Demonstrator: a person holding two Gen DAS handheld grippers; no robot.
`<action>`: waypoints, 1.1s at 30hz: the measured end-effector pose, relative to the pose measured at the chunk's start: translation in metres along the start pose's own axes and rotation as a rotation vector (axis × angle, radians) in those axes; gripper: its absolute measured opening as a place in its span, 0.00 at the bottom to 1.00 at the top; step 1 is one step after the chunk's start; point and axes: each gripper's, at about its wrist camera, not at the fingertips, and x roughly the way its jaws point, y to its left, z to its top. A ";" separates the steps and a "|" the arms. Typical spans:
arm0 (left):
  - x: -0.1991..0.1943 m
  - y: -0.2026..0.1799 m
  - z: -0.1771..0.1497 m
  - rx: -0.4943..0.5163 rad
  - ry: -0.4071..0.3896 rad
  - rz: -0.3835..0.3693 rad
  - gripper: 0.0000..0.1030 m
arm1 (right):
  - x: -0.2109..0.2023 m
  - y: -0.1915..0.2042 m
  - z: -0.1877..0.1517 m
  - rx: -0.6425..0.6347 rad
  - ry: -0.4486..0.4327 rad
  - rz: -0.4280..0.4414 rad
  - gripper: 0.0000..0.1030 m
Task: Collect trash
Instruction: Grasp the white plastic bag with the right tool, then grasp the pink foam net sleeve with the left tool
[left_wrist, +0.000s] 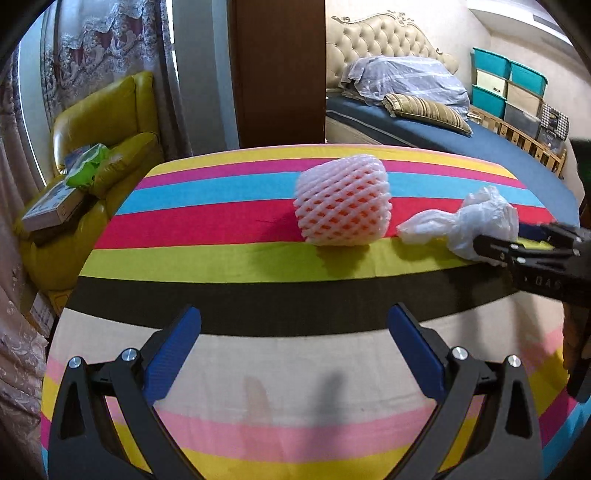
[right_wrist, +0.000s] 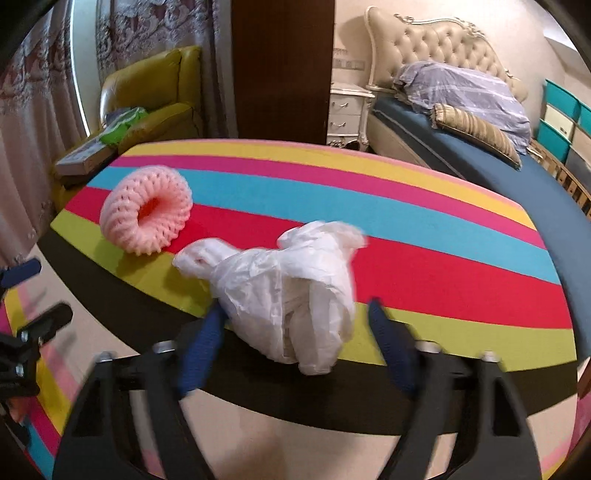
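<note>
The table covered in a cloth of bright coloured stripes (left_wrist: 229, 266) has its far edge running just in front of a dark brown wooden panel (left_wrist: 280, 70), with a yellow-green leather armchair (left_wrist: 107, 122) off its far left corner and a blue-sheeted bed with a tufted cream headboard (left_wrist: 491, 147) beyond its far right corner. The near, cream-striped part of the cloth lies bare in front of the left gripper (left_wrist: 293, 325), whose blue-padded fingers (left_wrist: 173, 354) stand wide apart and hold nothing, touching nothing. The right gripper (right_wrist: 295, 314) also stands wide open, its blue pads (right_wrist: 391, 347) on either side of the crumpled white plastic bag (right_wrist: 291, 291); the left pad sits right against the bag's edge, the right pad just clear of it, so the bag is bracketed but not clamped. The bag lies toward the middle-right of the table, across the red, lime and black stripes. Just beside it to the left, apart from it, the pinkish-white foam mesh fruit sleeve (left_wrist: 343, 203) lies on its side on the red and lime stripes, its open end facing the right gripper. On the armchair rest a flat box (left_wrist: 55, 206) and a green packet (left_wrist: 88, 166). Teal and beige storage boxes (left_wrist: 509, 85) are stacked behind the bed.
</note>
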 end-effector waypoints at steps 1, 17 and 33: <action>0.002 0.000 0.001 -0.005 0.002 -0.003 0.95 | -0.002 0.000 -0.001 -0.004 -0.006 -0.004 0.40; 0.057 -0.047 0.056 -0.058 0.006 0.033 0.95 | -0.044 -0.024 -0.048 0.073 -0.069 -0.054 0.29; 0.054 -0.043 0.048 -0.115 -0.016 -0.111 0.31 | -0.043 -0.022 -0.050 0.062 -0.068 -0.071 0.29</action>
